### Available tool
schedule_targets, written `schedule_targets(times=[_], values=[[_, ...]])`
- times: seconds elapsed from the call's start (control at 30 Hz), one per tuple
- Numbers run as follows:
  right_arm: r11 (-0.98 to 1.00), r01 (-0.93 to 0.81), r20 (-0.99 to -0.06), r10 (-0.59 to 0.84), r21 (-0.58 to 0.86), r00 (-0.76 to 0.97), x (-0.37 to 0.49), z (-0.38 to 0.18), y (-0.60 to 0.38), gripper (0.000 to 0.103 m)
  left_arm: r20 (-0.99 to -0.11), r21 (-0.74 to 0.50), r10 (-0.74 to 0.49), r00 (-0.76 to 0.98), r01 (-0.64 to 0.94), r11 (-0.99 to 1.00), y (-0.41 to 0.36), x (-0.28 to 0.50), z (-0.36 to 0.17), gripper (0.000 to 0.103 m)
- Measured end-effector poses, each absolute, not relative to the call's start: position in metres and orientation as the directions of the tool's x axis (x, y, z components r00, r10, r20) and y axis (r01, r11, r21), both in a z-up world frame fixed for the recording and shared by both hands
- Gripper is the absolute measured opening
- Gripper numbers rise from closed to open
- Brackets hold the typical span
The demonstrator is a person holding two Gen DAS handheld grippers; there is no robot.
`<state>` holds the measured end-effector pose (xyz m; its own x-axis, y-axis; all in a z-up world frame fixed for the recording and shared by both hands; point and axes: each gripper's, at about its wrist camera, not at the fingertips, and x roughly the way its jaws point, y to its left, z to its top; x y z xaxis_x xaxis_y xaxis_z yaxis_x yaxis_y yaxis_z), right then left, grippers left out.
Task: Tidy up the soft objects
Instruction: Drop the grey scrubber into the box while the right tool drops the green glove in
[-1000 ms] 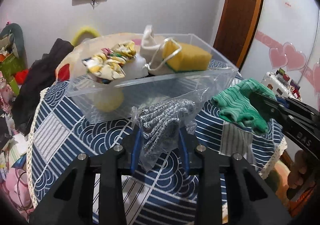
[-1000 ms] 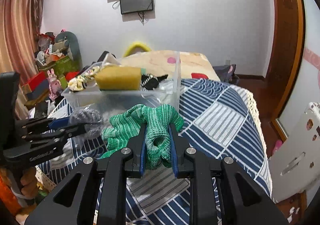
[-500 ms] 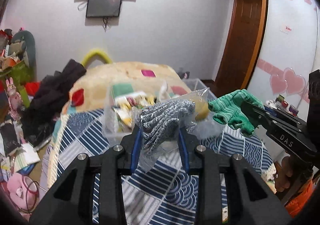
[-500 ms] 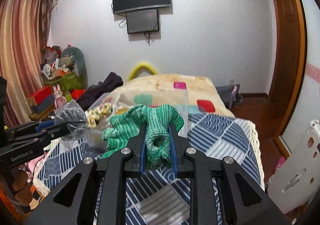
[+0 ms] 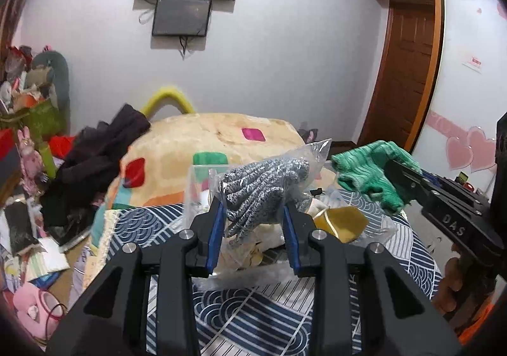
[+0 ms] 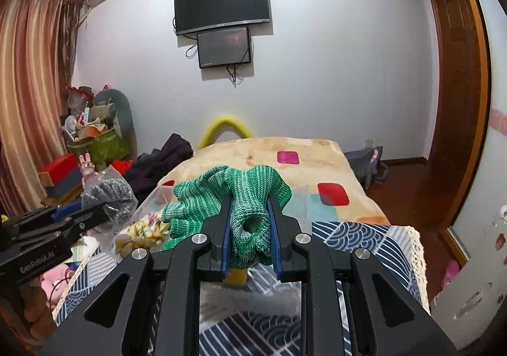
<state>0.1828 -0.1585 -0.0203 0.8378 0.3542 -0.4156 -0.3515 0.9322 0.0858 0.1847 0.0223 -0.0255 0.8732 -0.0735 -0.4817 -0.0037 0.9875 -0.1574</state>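
My left gripper [image 5: 253, 213] is shut on a grey knitted glove in a clear plastic bag [image 5: 266, 191], held in the air over a clear plastic bin [image 5: 198, 185]. My right gripper [image 6: 248, 223] is shut on a green knitted glove [image 6: 240, 197], also raised above the bin [image 6: 149, 200]. The bin holds a yellow sponge [image 5: 339, 223], a floral scrunchie [image 6: 142, 229] and a white pouch. Each gripper shows in the other's view: the right one [image 5: 402, 178] to my right, the left one [image 6: 95, 213] to my left.
The bin stands on a table with a blue and white patterned cloth [image 5: 253, 321]. Behind it is a bed with a beige blanket [image 6: 285, 159] and dark clothes [image 5: 101, 159]. Cluttered boxes and toys [image 6: 92, 134] stand at the left, a white cabinet [image 6: 469, 286] at the right.
Both grippers have risen with their gloves, from table level beside the bin to well above it. The bin now lies lower in both views. Neither grip has changed.
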Motion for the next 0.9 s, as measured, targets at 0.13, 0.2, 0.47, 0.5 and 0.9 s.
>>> schedule_targets(times=[0.13,0.2,0.47,0.5,0.9], values=[[0.933,-0.345,-0.432,0.352,0.098,0.830,0.197,-0.025,-0.151,0.018,-0.493,-0.160,-0.065,0.868,-0.017,0.987,0.020,0.205,-0.031,0.034],[0.936,-0.338,-0.451,0.344,0.097,0.824,0.206,-0.029,-0.147,0.018,-0.496,-0.148,-0.044,0.867,-0.035,0.988,0.019,0.216,-0.036,0.034],[0.943,-0.323,-0.554,0.309,0.075,0.773,0.226,-0.055,-0.139,0.018,-0.559,-0.126,-0.043,0.828,-0.034,0.991,0.012,0.247,-0.067,0.038],[0.944,-0.321,-0.566,0.302,0.069,0.767,0.227,-0.058,-0.138,0.018,-0.561,-0.124,-0.044,0.827,-0.032,0.992,0.012,0.247,-0.069,0.040],[0.947,-0.314,-0.597,0.292,0.070,0.747,0.226,-0.054,-0.152,0.036,-0.576,-0.154,-0.086,0.813,-0.005,0.988,0.017,0.241,-0.068,0.065]])
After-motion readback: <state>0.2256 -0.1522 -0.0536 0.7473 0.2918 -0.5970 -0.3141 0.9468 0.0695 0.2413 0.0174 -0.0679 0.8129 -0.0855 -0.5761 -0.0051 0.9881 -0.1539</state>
